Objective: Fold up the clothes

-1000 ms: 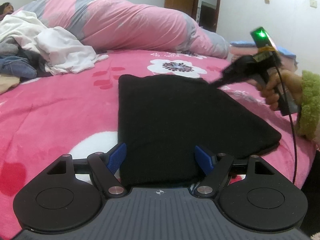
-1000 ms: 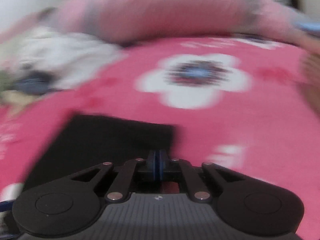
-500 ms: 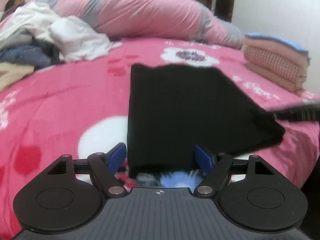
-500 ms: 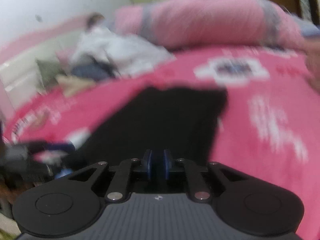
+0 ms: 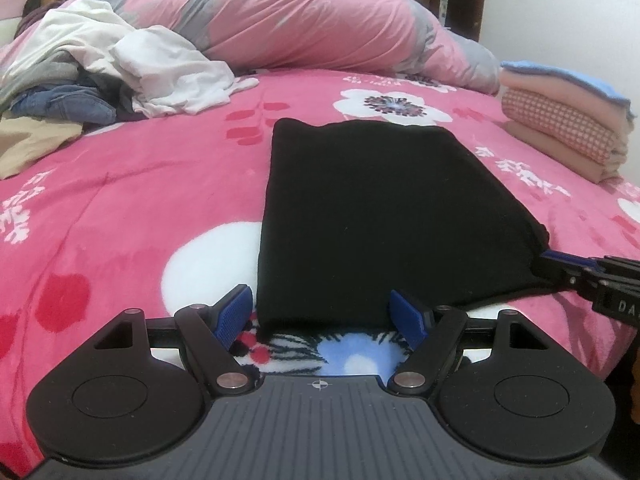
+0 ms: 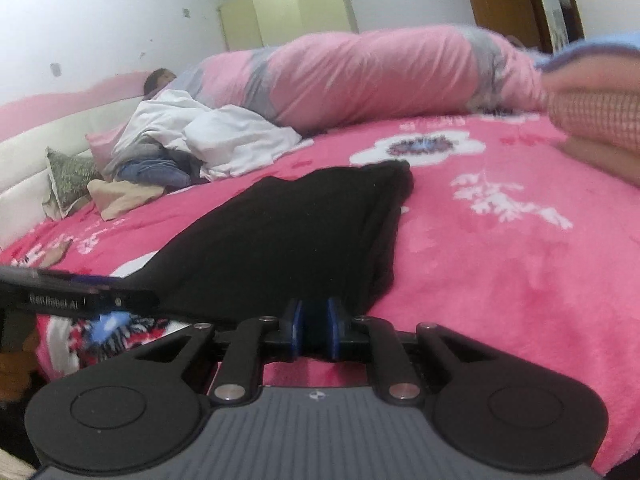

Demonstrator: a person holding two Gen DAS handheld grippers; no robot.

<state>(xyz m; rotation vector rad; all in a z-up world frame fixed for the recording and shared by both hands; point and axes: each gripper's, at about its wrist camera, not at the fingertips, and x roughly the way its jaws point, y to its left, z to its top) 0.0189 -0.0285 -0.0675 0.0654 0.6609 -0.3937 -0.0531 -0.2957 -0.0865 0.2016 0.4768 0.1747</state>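
The folded black garment lies flat on the pink flowered bed. My left claw gapes at its near edge. Only the right wrist view shows my right claw clenched on the garment's corner, and the folded stack blurred.

Right claw: cut off by the frame's right edge in the left wrist view.
Folded stack: blurred and cropped in the right wrist view.
Black garment: near corner hidden between the pads.

Black garment matt knit cloth; blanket fuzzy plush fleece.
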